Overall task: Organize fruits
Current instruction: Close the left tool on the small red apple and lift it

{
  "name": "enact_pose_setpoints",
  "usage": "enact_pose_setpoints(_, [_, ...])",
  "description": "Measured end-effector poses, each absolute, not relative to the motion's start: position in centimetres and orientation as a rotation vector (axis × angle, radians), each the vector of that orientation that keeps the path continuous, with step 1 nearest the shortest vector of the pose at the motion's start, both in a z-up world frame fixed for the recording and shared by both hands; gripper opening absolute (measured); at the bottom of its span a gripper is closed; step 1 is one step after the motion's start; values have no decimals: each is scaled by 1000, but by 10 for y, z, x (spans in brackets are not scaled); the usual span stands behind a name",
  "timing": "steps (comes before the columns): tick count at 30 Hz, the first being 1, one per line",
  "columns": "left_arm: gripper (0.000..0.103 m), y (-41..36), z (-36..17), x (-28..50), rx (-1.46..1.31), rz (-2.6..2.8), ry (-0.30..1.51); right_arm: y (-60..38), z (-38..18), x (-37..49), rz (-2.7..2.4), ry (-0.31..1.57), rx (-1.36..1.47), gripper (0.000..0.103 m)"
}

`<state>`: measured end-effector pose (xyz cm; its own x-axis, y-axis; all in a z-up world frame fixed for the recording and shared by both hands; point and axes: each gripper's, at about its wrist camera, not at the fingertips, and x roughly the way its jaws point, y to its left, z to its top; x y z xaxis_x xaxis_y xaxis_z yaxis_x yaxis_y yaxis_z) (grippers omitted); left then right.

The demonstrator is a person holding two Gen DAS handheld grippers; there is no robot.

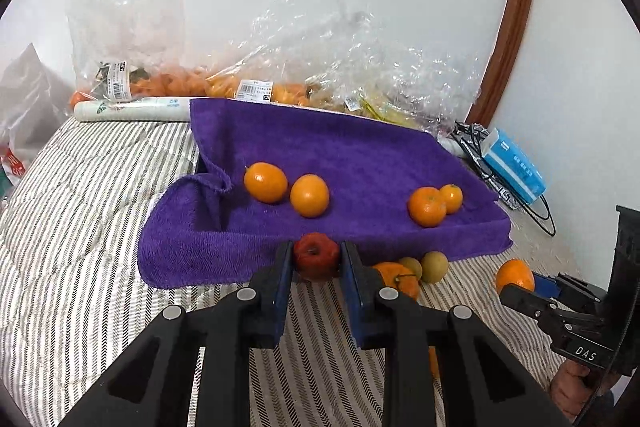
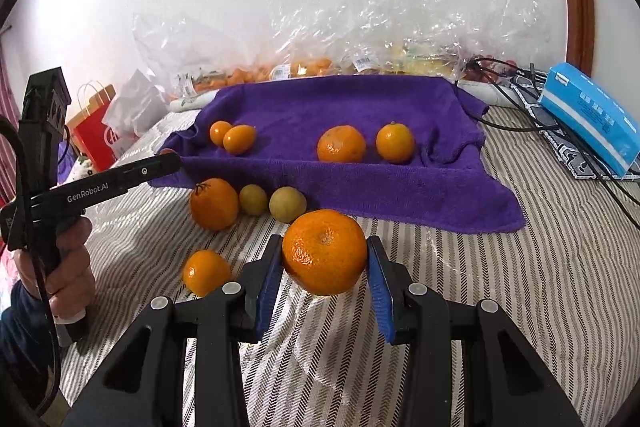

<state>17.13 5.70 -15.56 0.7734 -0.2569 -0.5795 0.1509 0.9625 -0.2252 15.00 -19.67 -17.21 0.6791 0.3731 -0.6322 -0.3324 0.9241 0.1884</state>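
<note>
Now | left gripper clamps red fruit | right gripper clamps mandarin

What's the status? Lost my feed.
Left gripper shut on small red fruit. Right gripper shut on mandarin. Purple towel ahead, four orange fruits on it, path open.

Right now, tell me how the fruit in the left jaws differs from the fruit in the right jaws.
The left gripper is shut on a small red fruit; the right gripper is shut on a mandarin that is orange and spreads its jaws wider. Both are gripped from the sides, short of the purple towel.
</note>
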Motion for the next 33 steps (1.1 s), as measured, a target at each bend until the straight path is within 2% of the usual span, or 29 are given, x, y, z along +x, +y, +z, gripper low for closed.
enact_pose_setpoints(9, [23, 62, -147, 169, -186, -197, 619, -198, -162, 154, 371, 727, 109, 41])
enact_pose_setpoints(18, [23, 59, -116, 177, -166, -206, 575, -179, -107, 159, 390, 613, 32, 41])
enact_pose_setpoints(22, [23, 57, -95, 188, -160, -219, 545, -173, -101, 170, 407, 607, 39, 41])
enact_pose_setpoints(33, [23, 52, -82, 230, -185, -207, 523, -174, -70, 210, 414, 529, 90, 41])
